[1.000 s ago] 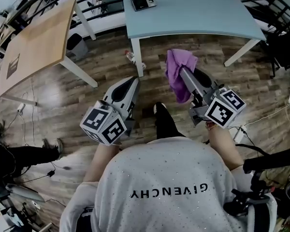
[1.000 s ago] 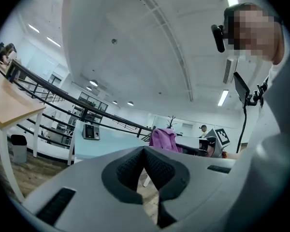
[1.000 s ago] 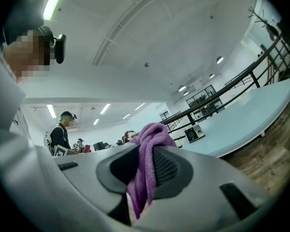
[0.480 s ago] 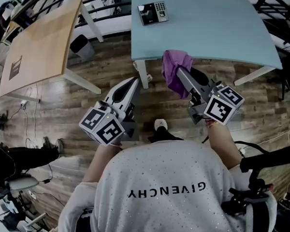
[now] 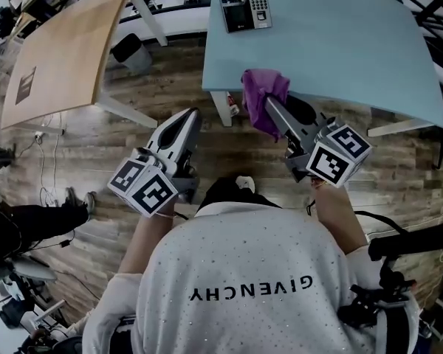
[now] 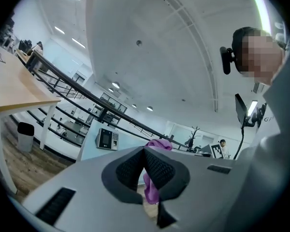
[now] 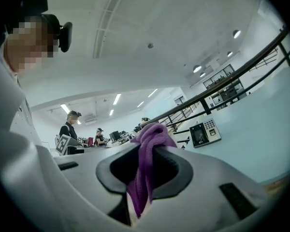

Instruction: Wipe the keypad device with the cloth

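Pale blue worktop [image 5: 340, 50] carried the keypad device [image 5: 245, 12], while the right gripper [image 5: 272, 109] had its fingers clamped on the purple cloth [image 5: 260, 94] and the left gripper [image 5: 191, 115] was closed on nothing.

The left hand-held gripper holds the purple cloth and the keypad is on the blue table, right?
No, the right hand-held gripper holds the purple cloth; the right gripper view shows it. The keypad is on the blue table.

The keypad device [image 5: 245, 12] shows keys too small to read; the table [image 5: 340, 35] is cut off above.
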Motion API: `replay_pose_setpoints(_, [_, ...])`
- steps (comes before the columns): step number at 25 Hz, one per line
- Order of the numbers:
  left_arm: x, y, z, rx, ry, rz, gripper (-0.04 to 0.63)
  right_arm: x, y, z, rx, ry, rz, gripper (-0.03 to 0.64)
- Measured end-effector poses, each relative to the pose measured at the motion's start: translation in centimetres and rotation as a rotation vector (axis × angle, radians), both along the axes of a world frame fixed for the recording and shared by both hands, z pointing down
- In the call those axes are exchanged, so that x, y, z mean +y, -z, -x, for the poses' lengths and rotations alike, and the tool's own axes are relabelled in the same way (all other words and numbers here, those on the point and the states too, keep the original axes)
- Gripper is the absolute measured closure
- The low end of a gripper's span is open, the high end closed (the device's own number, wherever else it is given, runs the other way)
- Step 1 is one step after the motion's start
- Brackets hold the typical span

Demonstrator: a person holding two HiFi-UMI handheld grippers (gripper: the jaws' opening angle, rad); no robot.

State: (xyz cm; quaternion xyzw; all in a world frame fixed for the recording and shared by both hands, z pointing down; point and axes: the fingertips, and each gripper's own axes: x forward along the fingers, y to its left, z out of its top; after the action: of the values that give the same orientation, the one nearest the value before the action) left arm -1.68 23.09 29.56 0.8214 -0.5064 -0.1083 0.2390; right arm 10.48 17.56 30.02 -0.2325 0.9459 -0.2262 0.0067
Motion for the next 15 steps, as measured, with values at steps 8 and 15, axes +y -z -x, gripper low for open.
replay_pose_setpoints(8, [-2.8,1.6,-0.9,-0.003,-0.022,-0.037,0.595,-3.6,0.4,-0.7,0.011,-0.071,-0.016,0.548])
replay_pose_setpoints(15, [-8.8,-0.2,-0.5,0.016,-0.043,-0.007,0.595,-8.1,-0.3,0.0,0.034,-0.122,-0.028,0.549])
